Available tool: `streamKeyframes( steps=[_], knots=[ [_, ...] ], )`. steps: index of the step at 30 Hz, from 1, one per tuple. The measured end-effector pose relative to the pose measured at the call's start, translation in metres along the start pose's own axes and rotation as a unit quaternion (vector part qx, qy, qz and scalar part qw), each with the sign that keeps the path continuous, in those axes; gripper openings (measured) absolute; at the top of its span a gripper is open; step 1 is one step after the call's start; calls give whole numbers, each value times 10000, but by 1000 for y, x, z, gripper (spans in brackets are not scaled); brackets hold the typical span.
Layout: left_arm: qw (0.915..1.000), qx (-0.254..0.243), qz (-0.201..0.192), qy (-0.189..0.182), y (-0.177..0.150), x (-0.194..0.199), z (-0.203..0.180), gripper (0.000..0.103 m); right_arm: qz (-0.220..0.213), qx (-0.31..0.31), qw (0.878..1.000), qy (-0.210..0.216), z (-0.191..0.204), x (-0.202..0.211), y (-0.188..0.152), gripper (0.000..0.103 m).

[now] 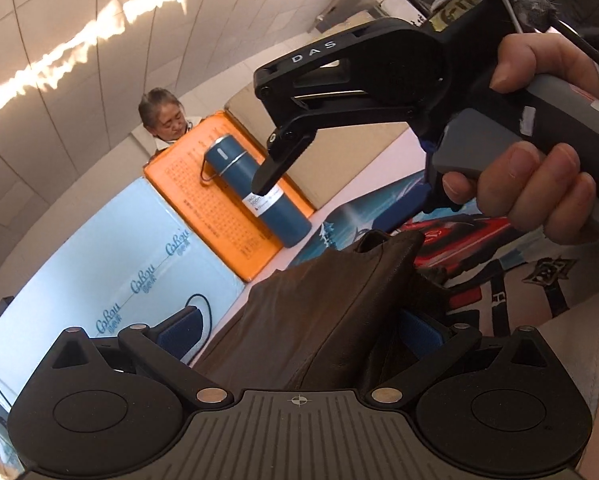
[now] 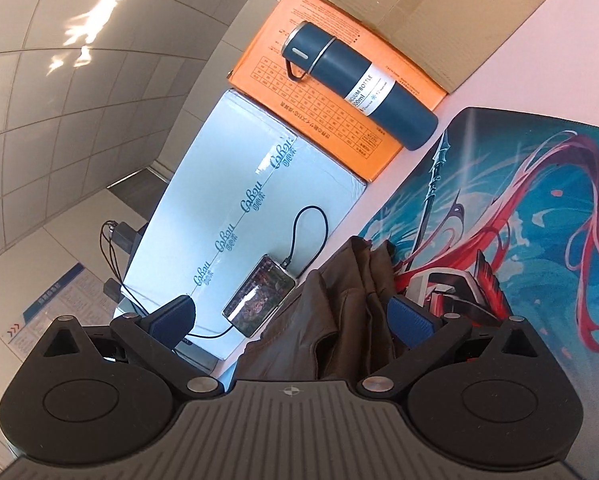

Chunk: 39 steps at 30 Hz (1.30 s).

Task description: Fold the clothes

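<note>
- Left gripper [image 1: 299,332] has its blue pads spread wide, with the brown leather-like garment [image 1: 323,312] bunched between them at bottom centre of the left wrist view; we cannot tell whether the pads actually pinch it, so we call the grip undecided.
- Right gripper [image 2: 293,318] looks much the same in its own view: pads apart, folds of the same brown garment [image 2: 339,320] rising between them. In the left wrist view its fingers, at upper right, read as parted, held in a hand [image 1: 539,184].
- Garment sits at the near edge of the printed desk mat [image 2: 519,208], partly lifted into ridges rather than lying flat.
- We judge the material soft yet weighty, with a smooth, slightly glossy face that could slide out of a shallow pinch; it creases in broad folds, not sharp ones.
- Best hold, in our view, is on a seam or hem edge, where the layers are thicker.
- Nearby lie a phone [image 2: 259,300] with its cable and a blue vacuum bottle [image 2: 359,84] on boxes; a dragged sleeve could catch them.
</note>
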<state>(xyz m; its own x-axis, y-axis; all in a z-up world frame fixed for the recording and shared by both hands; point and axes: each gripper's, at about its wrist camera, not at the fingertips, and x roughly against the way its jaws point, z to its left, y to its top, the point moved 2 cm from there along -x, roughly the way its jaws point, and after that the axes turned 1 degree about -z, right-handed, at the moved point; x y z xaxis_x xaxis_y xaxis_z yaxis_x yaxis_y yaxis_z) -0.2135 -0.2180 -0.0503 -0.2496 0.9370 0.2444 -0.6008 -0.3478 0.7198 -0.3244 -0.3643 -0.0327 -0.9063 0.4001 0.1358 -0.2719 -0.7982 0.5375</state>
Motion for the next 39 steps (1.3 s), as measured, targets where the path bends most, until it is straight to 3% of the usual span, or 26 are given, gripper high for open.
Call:
streamKeyframes(
  steps=[3,6,10,12,13,15,18,23,28,31,33,38,39],
  knots=[
    [9959,746,364,347,-3,-5,20,103,55,-79,9999,-74,-3,-2,-1,103],
    [9910,782,929,556,-18,-11,28,103,100,-47,9999,-121,-3,-3,-2,103],
    [9892,1010,892,581,-22,-11,38,98,219,73,9996,-155,-1,-8,-5,103],
    [9859,1332,863,537,-24,-9,48,64,242,156,9994,-202,1,-9,-7,103],
    [9832,1525,845,542,-26,-8,55,56,244,183,9993,-224,1,-9,-7,103],
    [9758,1932,809,636,-32,-5,68,31,208,179,9993,-252,0,-9,-6,103],
    [9599,2584,675,847,-42,6,90,20,166,201,9991,-325,-1,-10,-5,103],
    [9321,3332,532,1319,-61,27,120,13,607,805,9901,-976,12,-36,-6,103],
    [9074,3799,580,1704,-85,49,141,13,1260,1865,9603,-1647,32,-78,-14,99],
    [8920,4031,640,1941,-100,63,153,13,1424,2410,9384,-2026,42,-96,-22,76],
    [8840,4115,714,2102,-110,72,159,13,1363,2822,9199,-2355,46,-102,-29,39],
    [8586,4445,1087,2309,-141,86,174,13,1159,3628,8888,-2548,53,-105,-43,22],
    [8569,4497,1157,2239,-144,83,175,13,1105,3810,8798,-2619,54,-106,-44,14]
  ],
)
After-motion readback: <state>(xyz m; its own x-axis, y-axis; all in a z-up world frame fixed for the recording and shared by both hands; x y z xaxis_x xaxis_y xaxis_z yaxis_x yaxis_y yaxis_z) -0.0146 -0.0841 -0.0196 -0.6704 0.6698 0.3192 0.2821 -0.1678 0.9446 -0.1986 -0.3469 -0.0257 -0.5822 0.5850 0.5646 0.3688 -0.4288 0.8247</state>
